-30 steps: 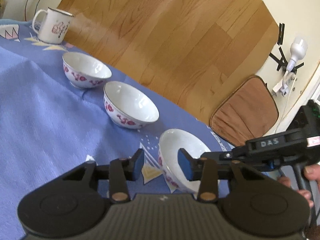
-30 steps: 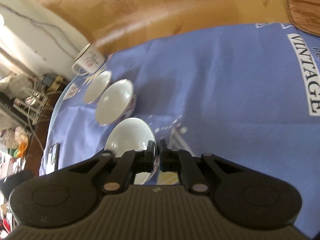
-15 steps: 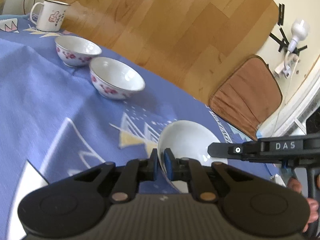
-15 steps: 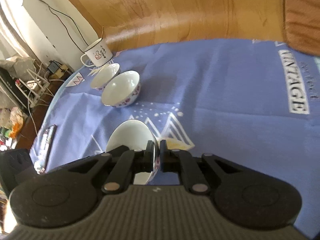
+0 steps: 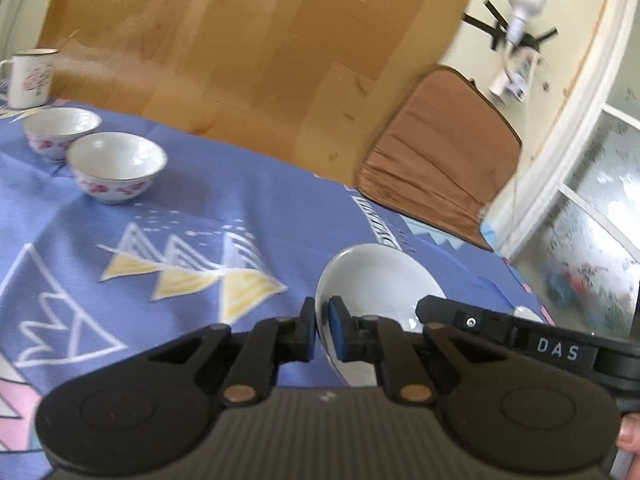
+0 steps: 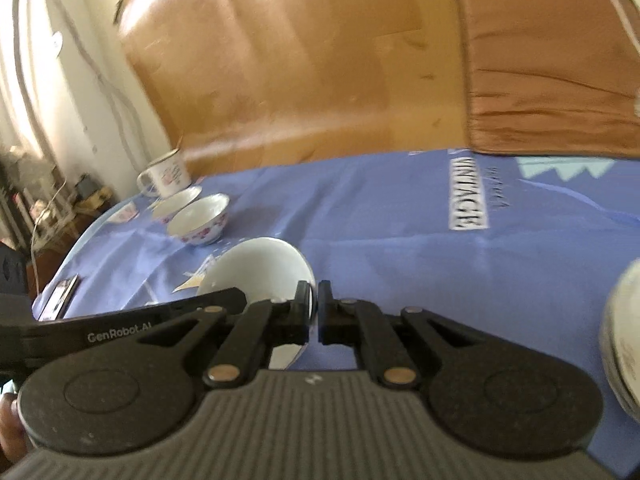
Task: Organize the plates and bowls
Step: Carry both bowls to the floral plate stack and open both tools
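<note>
A white bowl with pink flowers outside is held by its rim from two sides. My left gripper is shut on its left rim. My right gripper is shut on the opposite rim of the same bowl, which tilts slightly. In each view the other gripper's black body reaches in from the side. Two matching bowls stand close together far to the left on the blue tablecloth. At the right edge of the right wrist view stands another white bowl, only partly seen.
A white enamel mug stands behind the two bowls near the table's far edge. A dark flat object lies at the cloth's left edge. Beyond the table are the wooden floor and a brown cushion.
The left gripper closed on the bowl's rim. Both grippers then carried the bowl to the right, away from the two other bowls and the mug.
</note>
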{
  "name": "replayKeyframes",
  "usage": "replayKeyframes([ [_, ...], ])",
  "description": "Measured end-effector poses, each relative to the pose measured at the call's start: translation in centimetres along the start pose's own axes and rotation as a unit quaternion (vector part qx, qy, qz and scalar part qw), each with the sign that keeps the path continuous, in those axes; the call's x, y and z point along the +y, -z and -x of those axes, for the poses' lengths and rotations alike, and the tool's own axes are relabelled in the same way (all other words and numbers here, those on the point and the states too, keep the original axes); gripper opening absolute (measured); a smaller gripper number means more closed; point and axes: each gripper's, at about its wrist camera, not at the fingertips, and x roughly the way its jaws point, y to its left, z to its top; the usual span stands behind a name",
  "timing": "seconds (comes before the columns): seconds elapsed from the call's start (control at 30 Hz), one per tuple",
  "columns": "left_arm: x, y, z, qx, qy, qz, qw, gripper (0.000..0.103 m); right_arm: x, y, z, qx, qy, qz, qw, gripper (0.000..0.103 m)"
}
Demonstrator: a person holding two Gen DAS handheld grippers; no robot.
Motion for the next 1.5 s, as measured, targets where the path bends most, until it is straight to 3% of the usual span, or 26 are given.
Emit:
replayKeyframes([
  [0.77, -9.7, -0.8, -8.8, 0.076, 0.048, -0.065, 0.9938, 0.009, -8.2, 0.8, 4.4, -0.059, 0.107, -0.067, 0.99, 0.006],
  [0.83, -10.2, -0.6, -9.6, 0.087, 0.046, -0.07, 0.9926, 0.01, -8.5, 1.0, 4.3, -0.062, 0.122, -0.064, 0.988, 0.008],
  [0.9, -10.6, -0.3, -10.3, 0.091, 0.033, -0.079, 0.9921, 0.016, -8.5, 1.2, 4.2, -0.076, 0.155, -0.053, 0.984, 0.018],
  [0.97, -10.9, 0.0, -10.4, 0.084, 0.019, -0.094, 0.9919, 0.033, -8.7, 1.5, 4.3, -0.089, 0.162, -0.049, 0.982, 0.036],
  [1.0, -10.8, 0.0, -10.1, 0.075, 0.012, -0.1, 0.9921, 0.035, -8.7, 1.7, 4.6, -0.097, 0.163, -0.052, 0.981, 0.038],
  [1.1, -9.9, -0.5, -8.8, 0.049, 0.002, -0.098, 0.9939, 0.037, -8.2, 1.7, 5.4, -0.123, 0.178, -0.042, 0.975, 0.038],
  [1.27, -7.2, -1.5, -6.2, 0.009, -0.018, -0.079, 0.9967, 0.037, -7.1, 1.4, 5.9, -0.142, 0.16, -0.03, 0.976, 0.038],
  [1.5, -0.9, -1.1, -1.4, -0.045, -0.082, -0.081, 0.9924, 0.037, -3.7, 0.9, 3.6, -0.104, 0.077, -0.005, 0.992, 0.038],
])
